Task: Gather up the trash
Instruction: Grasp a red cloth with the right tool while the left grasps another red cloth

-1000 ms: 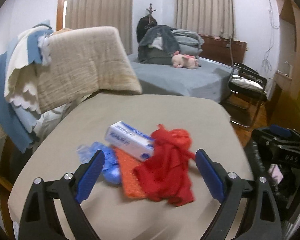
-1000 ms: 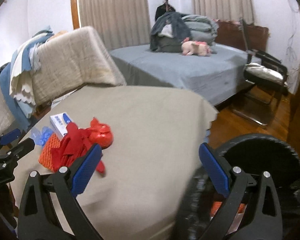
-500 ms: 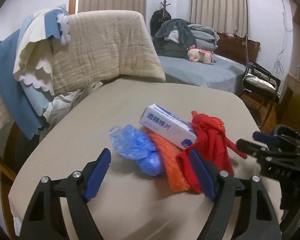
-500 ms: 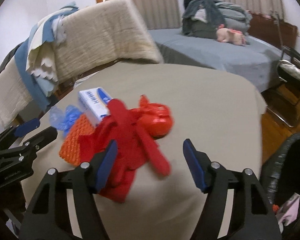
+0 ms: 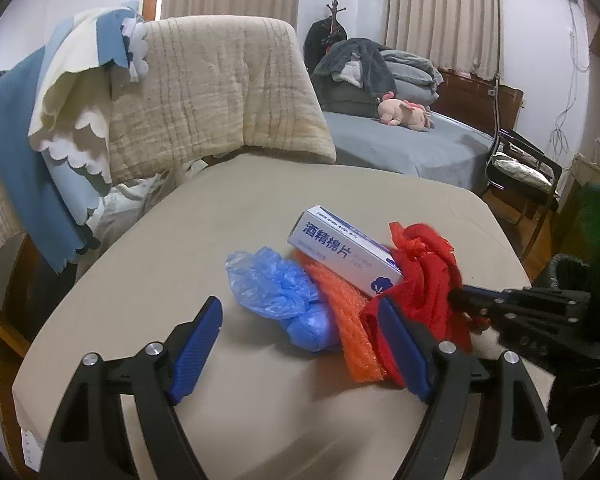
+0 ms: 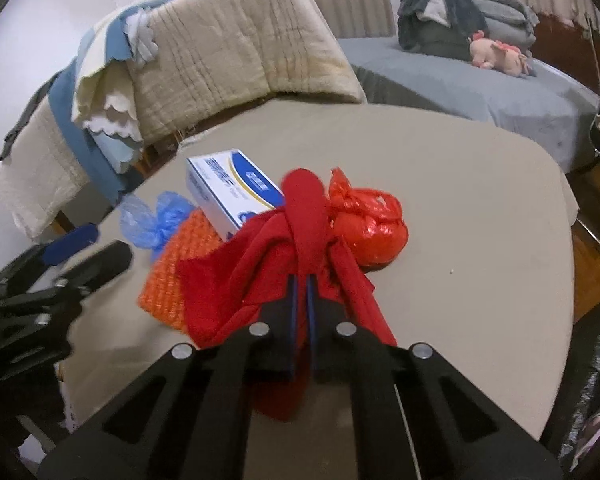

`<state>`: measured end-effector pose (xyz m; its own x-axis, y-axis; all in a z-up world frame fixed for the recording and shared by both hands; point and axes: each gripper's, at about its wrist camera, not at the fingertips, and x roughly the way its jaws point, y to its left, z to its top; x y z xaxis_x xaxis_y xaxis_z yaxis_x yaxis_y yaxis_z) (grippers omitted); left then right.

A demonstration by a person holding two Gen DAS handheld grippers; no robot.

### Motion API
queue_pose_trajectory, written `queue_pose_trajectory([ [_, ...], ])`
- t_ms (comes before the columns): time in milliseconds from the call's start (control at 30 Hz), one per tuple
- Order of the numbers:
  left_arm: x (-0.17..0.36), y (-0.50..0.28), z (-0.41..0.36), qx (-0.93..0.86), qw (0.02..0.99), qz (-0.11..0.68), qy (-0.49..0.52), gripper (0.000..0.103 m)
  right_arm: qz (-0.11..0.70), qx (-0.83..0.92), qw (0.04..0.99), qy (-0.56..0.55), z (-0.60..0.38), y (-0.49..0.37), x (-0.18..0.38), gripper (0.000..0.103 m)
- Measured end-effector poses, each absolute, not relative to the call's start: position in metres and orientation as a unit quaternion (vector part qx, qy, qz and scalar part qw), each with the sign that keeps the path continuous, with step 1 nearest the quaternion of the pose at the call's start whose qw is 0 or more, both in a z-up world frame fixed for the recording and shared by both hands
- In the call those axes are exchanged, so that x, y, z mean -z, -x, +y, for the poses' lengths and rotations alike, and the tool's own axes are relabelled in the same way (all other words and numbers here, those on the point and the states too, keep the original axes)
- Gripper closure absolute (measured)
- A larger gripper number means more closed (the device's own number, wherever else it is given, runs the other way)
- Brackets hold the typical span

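A pile of trash lies on the beige table (image 5: 228, 216): a crumpled blue plastic bag (image 5: 284, 292), an orange net (image 5: 348, 320), a white and blue box (image 5: 340, 252), a red cloth (image 6: 276, 248) and a knotted red plastic bag (image 6: 364, 224). My right gripper (image 6: 300, 284) is shut on a fold of the red cloth; it also shows in the left wrist view (image 5: 512, 304). My left gripper (image 5: 300, 332) is open, its fingers on either side of the blue bag and the orange net, just in front of them.
A chair draped with a beige quilt (image 5: 204, 92) and blue and cream cloths stands behind the table. A grey bed (image 5: 400, 144) with clothes and a pink plush toy is farther back. A black-lined bin edge (image 6: 596, 392) shows at the right.
My right gripper moved onto the red cloth and shut on it. My left gripper came slightly closer to the blue bag and stayed open.
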<state>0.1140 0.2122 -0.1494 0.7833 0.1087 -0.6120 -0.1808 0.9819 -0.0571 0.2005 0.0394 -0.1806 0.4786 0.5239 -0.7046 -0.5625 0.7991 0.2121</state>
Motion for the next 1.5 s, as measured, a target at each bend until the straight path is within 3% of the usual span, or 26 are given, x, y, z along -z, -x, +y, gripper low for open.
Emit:
queue_pose_trajectory([
  [400,0.145,-0.116,0.186,-0.049,0.945,0.318,0.053,0.024,0.379,-0.297,0.876,-0.006,-0.018,-0.188,0.138,0.101],
  [900,0.164,-0.146,0.135,0.007,0.938,0.345,0.04,0.025,0.4,-0.228,0.888,0.0,-0.059,-0.204,0.164,0.101],
  [1100,0.177,-0.165,0.121,0.031,0.93,0.364,0.034,0.045,0.414,-0.223,0.883,-0.001,-0.06,-0.207,0.176,0.101],
  [1267,0.186,-0.173,0.11,0.05,0.923,0.381,0.024,0.094,0.423,-0.221,0.879,-0.001,-0.061,-0.211,0.181,0.096],
  [1300,0.187,-0.173,0.108,0.052,0.922,0.382,0.026,0.096,0.427,-0.221,0.877,0.0,-0.06,-0.212,0.183,0.092],
  [1400,0.185,-0.169,0.111,0.051,0.925,0.375,0.031,0.101,0.435,-0.214,0.875,0.005,-0.058,-0.215,0.188,0.06],
  [1500,0.178,-0.162,0.116,0.044,0.93,0.362,0.042,0.101,0.442,-0.206,0.873,0.005,-0.056,-0.218,0.195,0.053],
])
